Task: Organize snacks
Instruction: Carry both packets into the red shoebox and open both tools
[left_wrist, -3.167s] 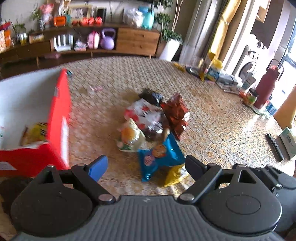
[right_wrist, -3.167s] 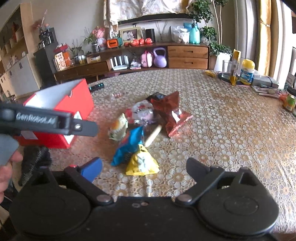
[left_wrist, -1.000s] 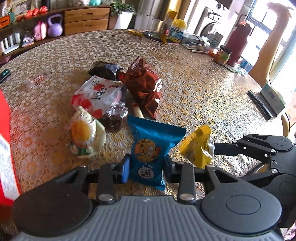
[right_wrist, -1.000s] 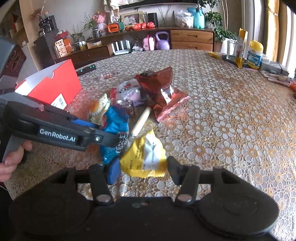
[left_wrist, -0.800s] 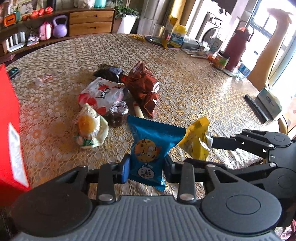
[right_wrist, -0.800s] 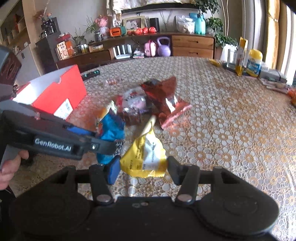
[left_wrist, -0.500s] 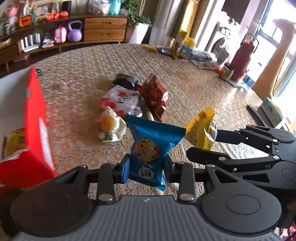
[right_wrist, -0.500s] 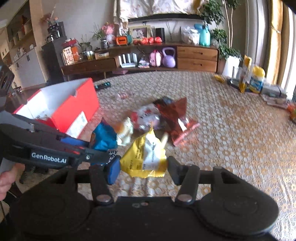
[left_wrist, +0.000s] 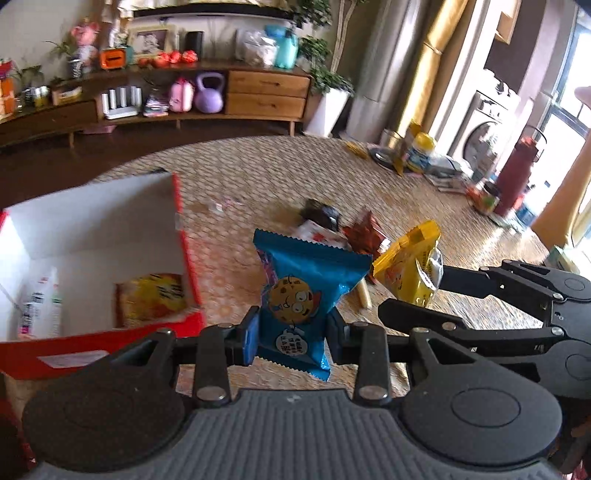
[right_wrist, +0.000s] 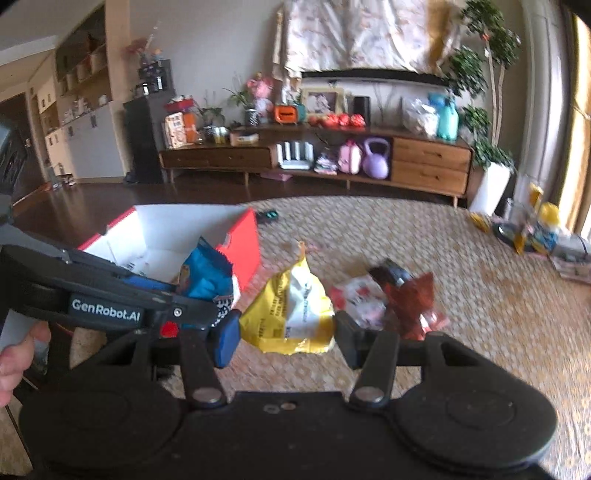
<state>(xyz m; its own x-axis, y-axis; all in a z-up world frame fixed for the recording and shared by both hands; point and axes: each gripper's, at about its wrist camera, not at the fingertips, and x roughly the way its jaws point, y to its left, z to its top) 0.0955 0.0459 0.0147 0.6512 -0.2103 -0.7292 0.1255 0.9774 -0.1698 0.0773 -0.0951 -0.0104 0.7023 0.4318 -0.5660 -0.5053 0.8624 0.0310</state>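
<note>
My left gripper (left_wrist: 291, 334) is shut on a blue cookie packet (left_wrist: 306, 291) and holds it in the air to the right of an open red box (left_wrist: 188, 236). The packet also shows in the right wrist view (right_wrist: 207, 277), near the box's right wall (right_wrist: 240, 251). My right gripper (right_wrist: 286, 338) is shut on a yellow snack packet (right_wrist: 291, 310), lifted above the table; it also shows in the left wrist view (left_wrist: 410, 266). The box holds a yellow packet (left_wrist: 151, 299) and a white one (left_wrist: 40, 302).
More snacks lie in a pile on the patterned table: a red-brown bag (right_wrist: 413, 299), a white-and-red packet (right_wrist: 354, 295), a dark packet (left_wrist: 321, 214). Bottles and jars (left_wrist: 417, 151) and a maroon flask (left_wrist: 515, 173) stand at the far right. A wooden sideboard (right_wrist: 369, 158) lies beyond.
Both grippers have lifted their packets higher and moved left toward the red box. The snack pile now sits farther away and to the right.
</note>
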